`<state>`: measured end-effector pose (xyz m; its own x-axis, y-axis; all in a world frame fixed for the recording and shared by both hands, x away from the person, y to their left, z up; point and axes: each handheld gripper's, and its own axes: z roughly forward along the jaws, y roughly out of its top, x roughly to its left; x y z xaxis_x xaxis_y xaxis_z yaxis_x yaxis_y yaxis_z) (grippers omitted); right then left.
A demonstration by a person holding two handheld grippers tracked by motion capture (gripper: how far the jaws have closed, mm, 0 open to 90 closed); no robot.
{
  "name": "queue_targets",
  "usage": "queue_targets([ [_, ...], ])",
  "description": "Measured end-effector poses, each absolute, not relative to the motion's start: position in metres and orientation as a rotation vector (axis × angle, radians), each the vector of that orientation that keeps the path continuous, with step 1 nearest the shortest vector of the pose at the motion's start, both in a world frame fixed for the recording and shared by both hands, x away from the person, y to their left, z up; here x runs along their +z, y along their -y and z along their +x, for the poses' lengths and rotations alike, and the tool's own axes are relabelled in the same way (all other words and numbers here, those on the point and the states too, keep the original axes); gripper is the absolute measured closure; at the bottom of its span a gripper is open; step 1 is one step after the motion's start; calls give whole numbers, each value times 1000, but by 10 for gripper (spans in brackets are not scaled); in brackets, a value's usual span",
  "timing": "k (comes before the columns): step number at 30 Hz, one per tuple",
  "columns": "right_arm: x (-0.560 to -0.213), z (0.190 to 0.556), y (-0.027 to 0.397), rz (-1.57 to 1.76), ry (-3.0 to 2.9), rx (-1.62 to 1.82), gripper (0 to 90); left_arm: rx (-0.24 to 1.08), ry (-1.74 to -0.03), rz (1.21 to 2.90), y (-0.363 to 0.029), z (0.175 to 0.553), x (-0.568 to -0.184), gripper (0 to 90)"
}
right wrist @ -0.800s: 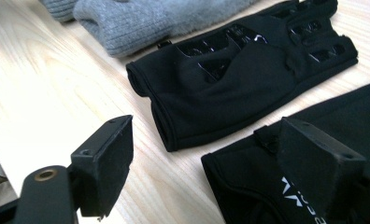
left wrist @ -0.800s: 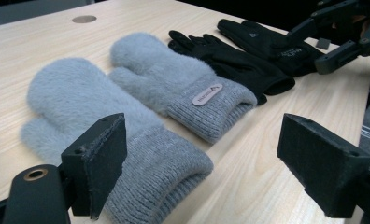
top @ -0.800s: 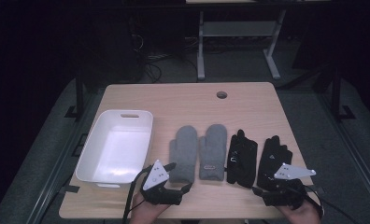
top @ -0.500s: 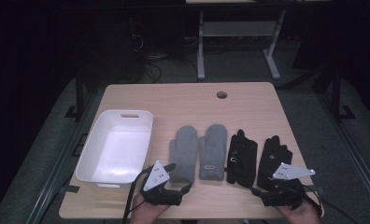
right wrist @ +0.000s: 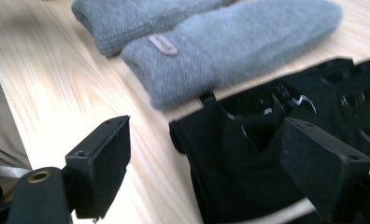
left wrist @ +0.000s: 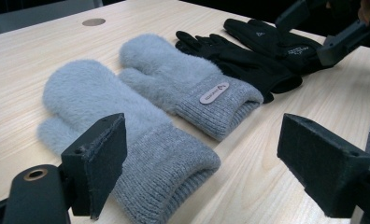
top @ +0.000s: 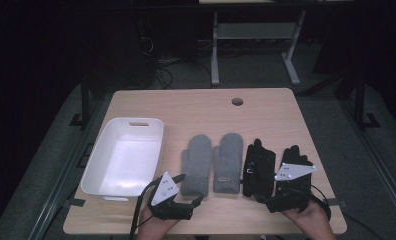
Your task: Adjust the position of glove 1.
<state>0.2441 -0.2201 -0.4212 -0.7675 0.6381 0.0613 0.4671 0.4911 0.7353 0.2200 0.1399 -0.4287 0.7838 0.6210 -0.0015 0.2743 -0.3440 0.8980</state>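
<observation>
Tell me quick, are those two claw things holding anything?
Left gripper: open, holding nothing, jaws apart near the cuff of a grey mitten.
Right gripper: open, holding nothing, over a black glove.

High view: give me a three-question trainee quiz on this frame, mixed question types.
1. True or false: the white bin has a mitten in it.
2. Which lies nearest the right gripper? A) grey mittens B) black gloves C) white bin
3. Fill in: both grippers' jaws stand ____, with nothing held.

Key: 1 false; it holds no mitten. 2 B. 3 open, as the left gripper view also shows.
</observation>
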Motion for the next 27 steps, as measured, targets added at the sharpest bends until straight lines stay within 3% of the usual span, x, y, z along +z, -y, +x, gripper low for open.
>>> queue_targets([
  [27, -389, 302, 175, 841, -2672, 1044, 170, 426, -678, 1938, -140, 221, -429, 158],
])
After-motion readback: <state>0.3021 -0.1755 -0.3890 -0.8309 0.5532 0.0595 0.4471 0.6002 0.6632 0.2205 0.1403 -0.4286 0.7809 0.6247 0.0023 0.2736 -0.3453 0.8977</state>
